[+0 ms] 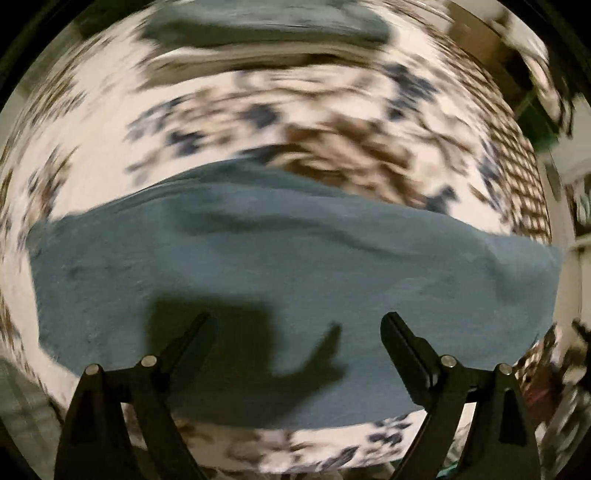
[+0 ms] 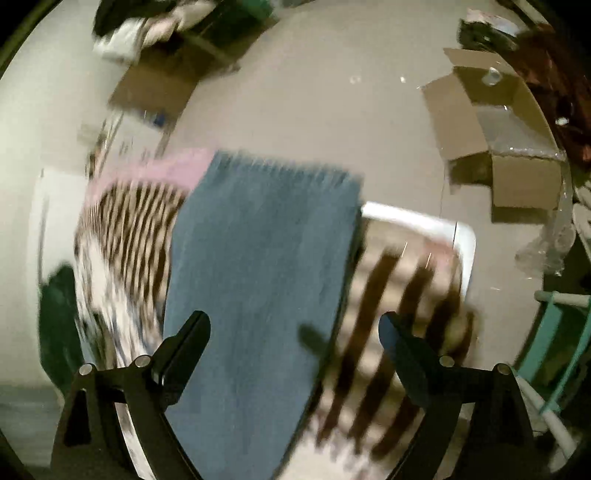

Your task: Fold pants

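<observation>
The blue pants (image 1: 288, 280) lie flat across a patterned white, brown and blue bedspread (image 1: 295, 122). My left gripper (image 1: 295, 325) is open and empty, just above the pants' near part; its shadow falls on the cloth. In the right wrist view the pants (image 2: 258, 258) run as a long blue strip away toward the bed's edge. My right gripper (image 2: 295, 325) is open and empty above the strip's near end. Both views are motion-blurred.
A folded grey-blue cloth (image 1: 258, 22) lies at the bed's far side. Beyond the bed the floor (image 2: 314, 92) holds an open cardboard box (image 2: 495, 140), a flat cardboard piece (image 2: 159, 81) and a teal rack (image 2: 561, 332). A pink cloth (image 2: 166, 170) lies by the bedspread's edge.
</observation>
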`<state>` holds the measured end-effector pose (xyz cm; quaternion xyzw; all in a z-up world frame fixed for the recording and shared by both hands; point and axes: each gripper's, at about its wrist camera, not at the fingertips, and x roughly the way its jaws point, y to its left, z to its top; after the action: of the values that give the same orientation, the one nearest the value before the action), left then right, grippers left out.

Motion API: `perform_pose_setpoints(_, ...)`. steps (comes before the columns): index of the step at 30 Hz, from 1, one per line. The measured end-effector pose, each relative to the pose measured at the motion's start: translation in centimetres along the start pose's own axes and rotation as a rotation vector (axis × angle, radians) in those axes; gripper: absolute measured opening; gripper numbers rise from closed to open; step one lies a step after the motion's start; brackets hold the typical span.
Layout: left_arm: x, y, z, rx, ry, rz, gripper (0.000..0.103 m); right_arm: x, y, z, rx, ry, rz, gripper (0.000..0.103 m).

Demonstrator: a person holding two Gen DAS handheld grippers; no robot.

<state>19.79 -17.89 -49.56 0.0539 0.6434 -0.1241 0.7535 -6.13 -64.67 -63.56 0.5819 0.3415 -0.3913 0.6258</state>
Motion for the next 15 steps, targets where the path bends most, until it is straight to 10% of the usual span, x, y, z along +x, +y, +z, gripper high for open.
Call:
perform_pose_setpoints(8,5.8,-7.4,-0.6,0.164,0.064,0.093,0.091,7.2,-3.3,5.4,0.052,0.116,0.067,0.071)
perform_pose_setpoints(11,6.9,-7.4,-0.4,0.15,0.076,0.107,0.091,7.9,-2.5,5.8,-0.026,0.113,0.068,0.03)
perform_pose_setpoints(15,7.5,-7.1,-0.1,0.122,0.093,0.107,0.096,7.0,-2.6,5.7,-0.028,0.099,0.077,0.024)
